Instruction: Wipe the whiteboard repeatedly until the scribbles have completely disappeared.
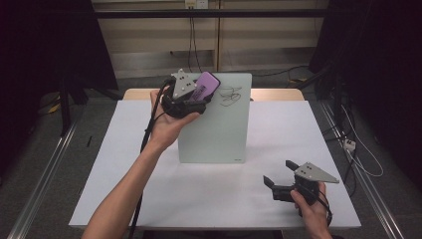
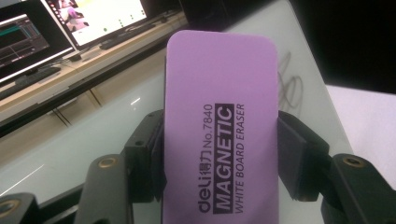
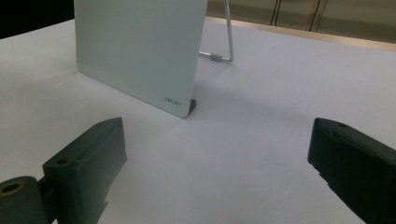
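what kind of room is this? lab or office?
Likely a lab recording setup: a white table flanked by floor rails, loose cables around it, and monitors on a bench behind the whiteboard.

Both forearms bare, no sleeves in the high view. Left tongs (image 1: 199,97): black body, grey three-cornered plate on top dotted with small screws, black cable trailing down along the forearm. Right tongs (image 1: 278,174): same black build, grey three-cornered plate, black cable looping at the wrist. Jaws blocky, matte black, with brass-coloured screw inserts near their bases.
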